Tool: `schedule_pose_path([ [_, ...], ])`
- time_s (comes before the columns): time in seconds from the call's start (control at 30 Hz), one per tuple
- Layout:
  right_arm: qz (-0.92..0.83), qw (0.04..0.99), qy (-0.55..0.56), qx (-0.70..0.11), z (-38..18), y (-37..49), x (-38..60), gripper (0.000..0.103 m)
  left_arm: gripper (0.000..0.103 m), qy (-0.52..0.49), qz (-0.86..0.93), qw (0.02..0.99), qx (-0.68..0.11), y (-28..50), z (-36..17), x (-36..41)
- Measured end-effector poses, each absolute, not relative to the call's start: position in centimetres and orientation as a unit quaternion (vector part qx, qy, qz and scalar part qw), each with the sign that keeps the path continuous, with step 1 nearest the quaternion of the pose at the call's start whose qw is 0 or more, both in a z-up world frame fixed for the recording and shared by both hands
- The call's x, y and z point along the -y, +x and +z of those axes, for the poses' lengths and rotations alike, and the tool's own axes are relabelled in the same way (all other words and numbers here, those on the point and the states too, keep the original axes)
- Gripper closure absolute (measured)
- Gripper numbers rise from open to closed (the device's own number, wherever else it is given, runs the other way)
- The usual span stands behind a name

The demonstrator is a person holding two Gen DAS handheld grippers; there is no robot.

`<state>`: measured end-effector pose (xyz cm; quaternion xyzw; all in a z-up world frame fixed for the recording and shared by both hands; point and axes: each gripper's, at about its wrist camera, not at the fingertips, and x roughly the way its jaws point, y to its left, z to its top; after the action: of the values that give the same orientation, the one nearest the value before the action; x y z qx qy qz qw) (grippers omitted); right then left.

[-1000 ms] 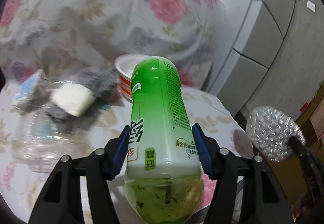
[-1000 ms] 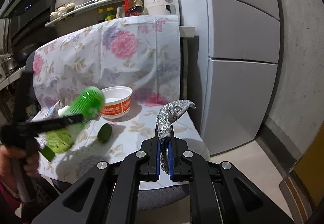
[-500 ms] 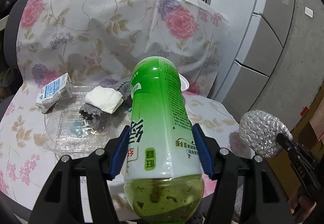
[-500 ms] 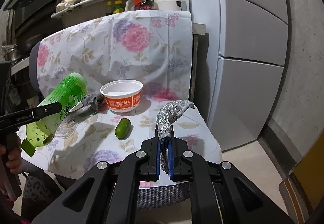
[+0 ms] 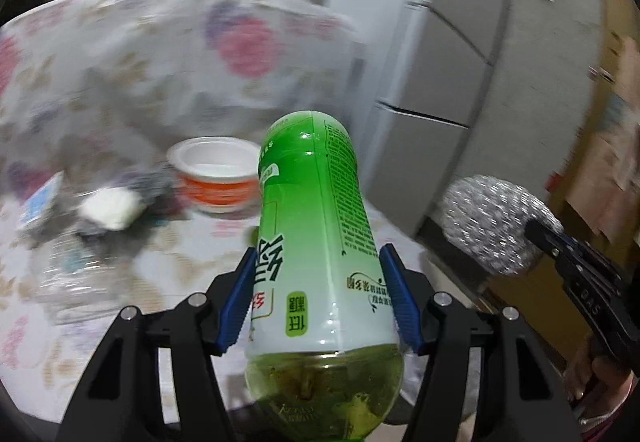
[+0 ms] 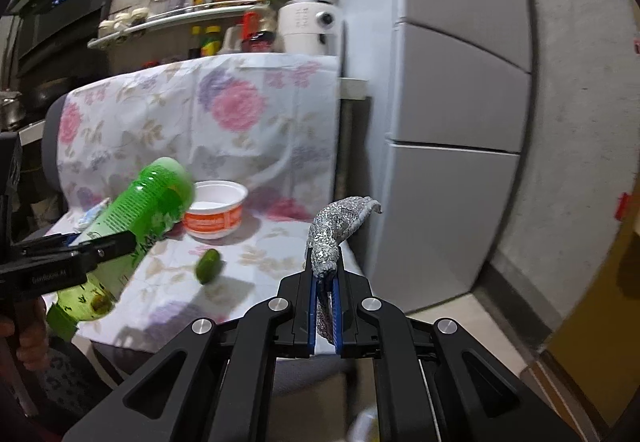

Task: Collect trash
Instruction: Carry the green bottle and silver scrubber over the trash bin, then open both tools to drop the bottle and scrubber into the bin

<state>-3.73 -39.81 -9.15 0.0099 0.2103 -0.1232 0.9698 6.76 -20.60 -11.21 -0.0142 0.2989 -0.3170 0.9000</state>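
My left gripper (image 5: 318,282) is shut on a green plastic bottle (image 5: 316,242), its blue pads pressed on both sides of the label, cap end toward the camera. The same bottle (image 6: 132,222) shows at the left of the right wrist view, held above the flowered seat. My right gripper (image 6: 325,276) is shut on a crumpled silver foil wrapper (image 6: 336,226) that sticks up past the fingertips. That foil (image 5: 492,218) also appears at the right of the left wrist view. On the seat lie a white and orange noodle bowl (image 6: 216,214), a small green fruit (image 6: 209,265) and a white tissue (image 5: 112,206).
The seat is a chair draped in a flowered cloth (image 6: 200,114). A grey fridge (image 6: 460,122) stands close on the right. A shelf with bottles and a white cooker (image 6: 308,22) sits behind. A clear plastic tray (image 5: 68,274) and a small carton (image 5: 38,202) lie at the left.
Both grippers have drawn back from the chair and swung right, each keeping its load. The left wrist view is now blurred and the bowl shows left of the bottle.
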Motion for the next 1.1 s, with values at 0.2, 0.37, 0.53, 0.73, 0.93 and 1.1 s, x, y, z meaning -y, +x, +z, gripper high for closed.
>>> schedule_pose_path([
  [0.2,-0.192,0.955,0.026,-0.224,-10.3,-8.5,43.8,0.096,0.043,0.032,-0.412,0.863,-0.29,3.3,-12.3,28.5],
  [0.37,-0.241,0.941,0.062,-0.23,-12.2,-12.4,47.8,0.096,0.043,0.052,-0.471,0.829,-0.298,0.9,-14.0,34.0],
  [0.53,-0.272,0.932,0.082,-0.223,-13.9,-15.2,50.4,0.096,0.043,0.07,-0.505,0.807,-0.299,-1.1,-15.7,38.6],
  [0.73,-0.284,0.924,0.108,-0.232,-16.4,-16.9,53.1,0.096,0.043,0.083,-0.521,0.793,-0.303,-2.5,-17.6,41.8],
  [0.93,-0.275,0.915,0.13,-0.265,-19.2,-16.3,55.1,0.092,0.041,0.111,-0.527,0.782,-0.314,-3.0,-19.5,44.2],
  [1.1,-0.271,0.899,0.174,-0.298,-21.9,-15.0,57.0,0.065,0.04,0.109,-0.512,0.775,-0.355,-1.4,-21.2,45.3],
])
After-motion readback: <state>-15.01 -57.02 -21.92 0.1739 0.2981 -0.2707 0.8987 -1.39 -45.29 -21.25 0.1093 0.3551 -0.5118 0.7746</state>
